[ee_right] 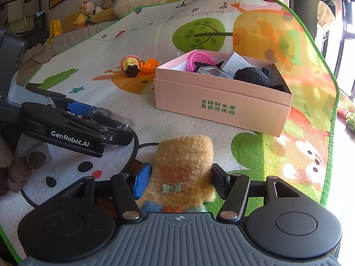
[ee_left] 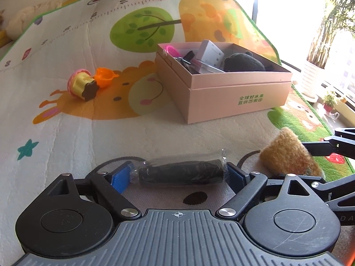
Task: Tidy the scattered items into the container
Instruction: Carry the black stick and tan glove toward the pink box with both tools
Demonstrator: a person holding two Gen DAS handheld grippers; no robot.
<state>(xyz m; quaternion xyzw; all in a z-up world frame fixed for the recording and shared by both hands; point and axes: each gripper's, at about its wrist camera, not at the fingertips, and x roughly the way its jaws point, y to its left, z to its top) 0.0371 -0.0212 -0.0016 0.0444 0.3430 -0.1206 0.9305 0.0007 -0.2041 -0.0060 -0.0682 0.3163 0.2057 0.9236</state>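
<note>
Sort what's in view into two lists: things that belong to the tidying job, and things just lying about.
Job:
pink box
black wrapped roll between the left gripper pads
fuzzy orange toy in the right gripper
cupcake toy
orange cup

Lying about:
plush toys by the wall
potted plant

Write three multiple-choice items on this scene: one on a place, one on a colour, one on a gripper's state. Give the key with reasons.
1. Where does the cupcake toy lie?
A. in the box
B. on the mat left of the box
C. in a gripper

2. What colour is the box?
A. pink
B. blue
C. black

3. What is between the right gripper fingers?
A. nothing
B. a fuzzy tan plush
C. a wrapped black roll

Key: B, it lies on the mat beside the orange cup; A, its walls are pink; B, the plush fills the gap.
</note>
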